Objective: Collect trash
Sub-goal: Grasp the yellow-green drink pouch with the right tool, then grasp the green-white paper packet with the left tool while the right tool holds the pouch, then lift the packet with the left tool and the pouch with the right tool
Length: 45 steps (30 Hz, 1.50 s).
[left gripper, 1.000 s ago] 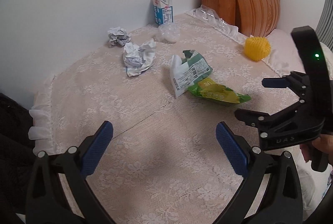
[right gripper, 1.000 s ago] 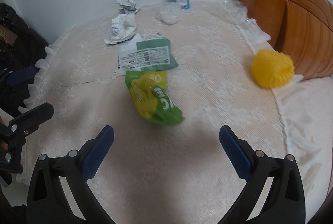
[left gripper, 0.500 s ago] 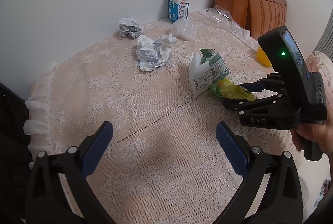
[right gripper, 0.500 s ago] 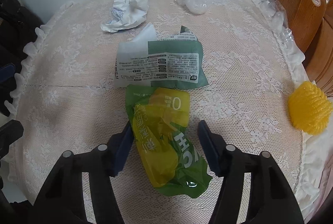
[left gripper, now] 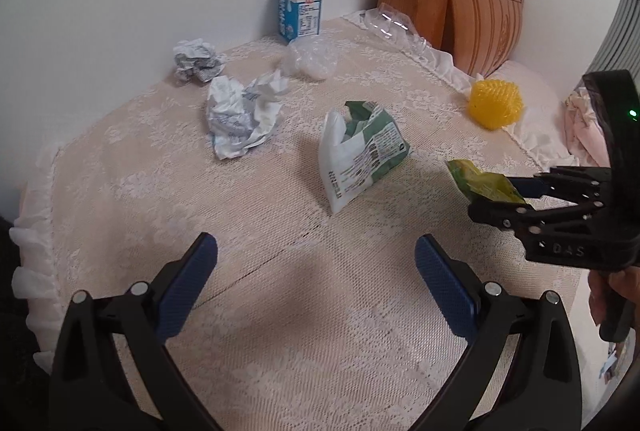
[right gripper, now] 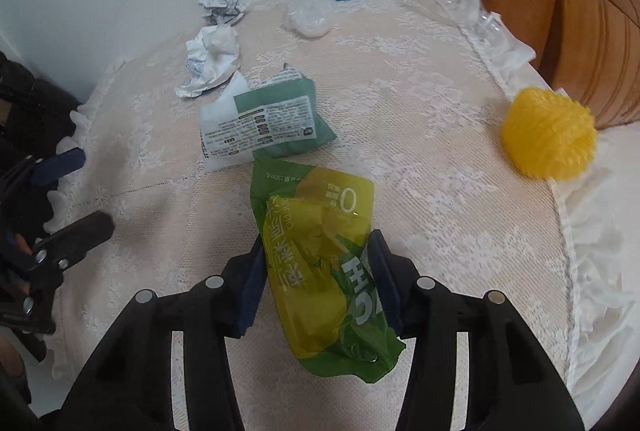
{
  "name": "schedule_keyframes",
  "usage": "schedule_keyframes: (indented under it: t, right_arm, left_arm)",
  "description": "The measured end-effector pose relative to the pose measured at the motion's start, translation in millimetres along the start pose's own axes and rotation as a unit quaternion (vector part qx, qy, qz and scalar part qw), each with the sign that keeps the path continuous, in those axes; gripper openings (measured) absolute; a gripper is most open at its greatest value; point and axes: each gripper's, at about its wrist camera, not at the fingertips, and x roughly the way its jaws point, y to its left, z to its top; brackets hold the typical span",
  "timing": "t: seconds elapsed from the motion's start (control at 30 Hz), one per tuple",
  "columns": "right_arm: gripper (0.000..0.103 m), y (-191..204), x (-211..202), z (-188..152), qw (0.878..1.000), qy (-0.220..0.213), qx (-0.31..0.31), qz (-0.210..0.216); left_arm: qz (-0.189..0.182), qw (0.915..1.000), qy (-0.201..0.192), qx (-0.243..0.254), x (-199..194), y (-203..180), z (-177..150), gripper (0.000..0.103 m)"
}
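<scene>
Right wrist view: right gripper (right gripper: 316,275) clenched on the green-yellow pouch (right gripper: 320,263), just closed in; left gripper (left gripper: 316,283) spread wide over the lace tablecloth (left gripper: 280,191), grasping nothing.

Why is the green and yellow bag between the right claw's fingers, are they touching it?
Touching. In the right wrist view, both blue pads of the right gripper press against the sides of the green and yellow bag.
</scene>
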Motion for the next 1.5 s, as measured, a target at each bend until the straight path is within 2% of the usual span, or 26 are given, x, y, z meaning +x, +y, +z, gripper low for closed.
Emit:
schedule_keyframes:
  t: [0.13,0.27,0.4,0.43,0.5,0.57,0.6,0.7,0.73,0.83,1.07,1.13,1.37,1.43,1.5]
  right_arm:
    - [0.050,-20,-21,-19,0.999,-0.003,0.044,-0.001]
    - [0.050,-34,-36,-38,0.997,-0.004,0.077,-0.010]
    - [0.050,-43,-44,-58,0.994,-0.009,0.107,-0.013]
    - [0.050,-44,-45,-61,0.993,-0.011,0.113,-0.012]
    - [0.050,-47,-46,-67,0.992,-0.014,0.123,-0.014]
    - [0.050,-49,-48,-73,0.991,-0.016,0.134,-0.014]
    - [0.050,-50,-49,-75,0.990,-0.019,0.139,-0.014]
    - [0.050,-52,-52,-80,0.988,-0.026,0.148,-0.014]
    - [0.050,-53,-53,-82,0.988,-0.027,0.151,-0.013]
    - [0.050,-54,-54,-83,0.988,-0.029,0.153,-0.010]
    - [0.050,-50,-64,-85,0.989,-0.038,0.144,-0.004]
    - [0.050,-48,-71,-86,0.989,-0.045,0.139,-0.001]
    - [0.050,-44,-96,-97,0.990,-0.063,0.123,0.007]
    - [0.050,-45,-106,-105,0.991,-0.065,0.119,0.009]
    - [0.050,-46,-115,-115,0.991,-0.068,0.117,0.010]
  left_arm:
    - [-0.003,0.9957,-0.002,0.092,30,-19,21,0.095]
    - [-0.021,0.9830,0.011,0.182,58,-33,44,0.095]
    - [-0.046,0.9712,0.030,0.232,83,-39,62,0.095]
    - [-0.046,0.9698,0.034,0.237,88,-41,64,0.093]
    - [-0.051,0.9650,0.044,0.253,99,-43,66,0.083]
    - [-0.053,0.9614,0.056,0.264,105,-45,63,0.067]
    - [-0.055,0.9607,0.057,0.266,107,-45,62,0.065]
    - [-0.061,0.9640,0.046,0.255,104,-43,59,0.062]
    - [-0.069,0.9662,0.045,0.245,102,-41,59,0.055]
    - [-0.083,0.9716,0.048,0.216,98,-36,57,0.052]
    - [-0.053,0.9833,0.031,0.172,72,-33,40,0.046]
    - [-0.031,0.9863,0.012,0.161,52,-36,35,0.046]
    - [0.008,0.9957,-0.026,0.088,-29,-61,-1,0.046]
    - [0.033,0.9962,-0.036,0.073,-48,-72,-16,0.046]
    - [0.034,0.9972,-0.040,0.055,-65,-81,-33,0.046]
